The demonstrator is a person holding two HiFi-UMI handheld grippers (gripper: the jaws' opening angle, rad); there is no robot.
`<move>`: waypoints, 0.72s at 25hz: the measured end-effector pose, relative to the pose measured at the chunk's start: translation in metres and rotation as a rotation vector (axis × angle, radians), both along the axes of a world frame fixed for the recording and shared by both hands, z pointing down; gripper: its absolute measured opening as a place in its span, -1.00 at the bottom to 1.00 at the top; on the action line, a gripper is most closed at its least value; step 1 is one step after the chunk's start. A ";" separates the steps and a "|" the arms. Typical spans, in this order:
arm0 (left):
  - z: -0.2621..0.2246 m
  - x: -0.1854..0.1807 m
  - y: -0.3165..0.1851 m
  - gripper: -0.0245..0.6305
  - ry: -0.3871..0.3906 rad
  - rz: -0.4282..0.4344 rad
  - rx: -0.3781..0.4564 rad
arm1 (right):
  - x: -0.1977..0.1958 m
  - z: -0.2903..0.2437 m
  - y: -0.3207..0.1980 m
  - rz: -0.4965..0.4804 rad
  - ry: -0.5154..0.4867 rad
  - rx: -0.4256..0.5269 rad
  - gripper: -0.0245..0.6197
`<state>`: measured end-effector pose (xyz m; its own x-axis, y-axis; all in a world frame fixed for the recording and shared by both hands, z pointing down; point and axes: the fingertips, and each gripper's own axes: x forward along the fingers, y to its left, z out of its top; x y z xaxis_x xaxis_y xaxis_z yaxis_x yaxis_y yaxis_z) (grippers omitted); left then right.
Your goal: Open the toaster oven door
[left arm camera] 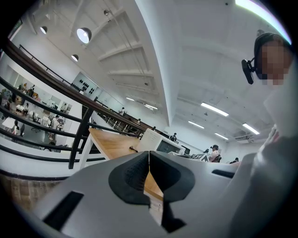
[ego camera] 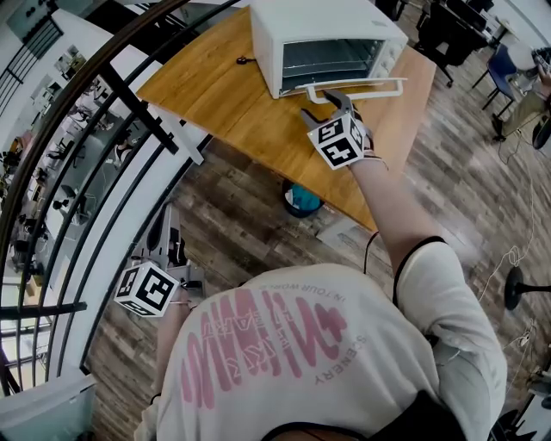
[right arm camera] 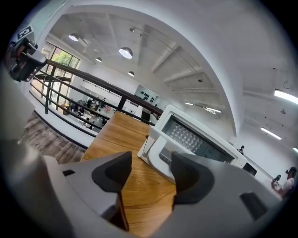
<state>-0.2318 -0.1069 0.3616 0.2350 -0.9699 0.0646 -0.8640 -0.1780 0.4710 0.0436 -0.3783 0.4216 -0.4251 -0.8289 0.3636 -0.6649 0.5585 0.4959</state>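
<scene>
Head view: the white box-shaped metal toaster oven (ego camera: pixel 327 39) stands on the light wooden table (ego camera: pixel 215 95). Its glass door appears shut, and its white bar handle (ego camera: pixel 362 86) is just ahead of the right gripper (ego camera: pixel 325 108).
Left gripper view: the left gripper (left arm camera: pixel 149 172) has its jaws together, empty.
Right gripper view: jaws partly apart, nothing between. Centre the handle between them before closing.

The oven (ego camera: pixel 318 21) is showing a smooth white shell (its glass glinting). The table (ego camera: pixel 215 95) is showing grained satin wood.
</scene>
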 end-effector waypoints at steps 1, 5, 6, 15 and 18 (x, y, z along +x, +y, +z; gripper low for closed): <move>0.000 0.001 0.000 -0.86 -0.001 0.001 -0.002 | 0.000 0.001 0.001 0.000 0.000 0.006 -0.09; 0.001 0.002 0.003 -0.86 0.001 0.000 -0.004 | 0.002 0.006 0.006 0.012 -0.029 0.026 -0.09; 0.001 0.001 0.003 -0.86 0.000 -0.002 -0.005 | 0.002 0.006 0.007 0.015 -0.036 0.030 -0.09; 0.001 0.002 0.002 -0.86 -0.002 -0.001 -0.004 | 0.000 0.012 0.013 0.033 -0.066 0.061 -0.08; 0.001 0.002 0.001 -0.86 -0.003 -0.004 -0.003 | 0.001 0.016 0.015 0.030 -0.061 0.071 -0.08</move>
<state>-0.2295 -0.1059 0.3626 0.2304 -0.9707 0.0682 -0.8663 -0.1727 0.4687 0.0445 -0.3634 0.4375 -0.4191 -0.8645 0.2774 -0.7110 0.5025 0.4919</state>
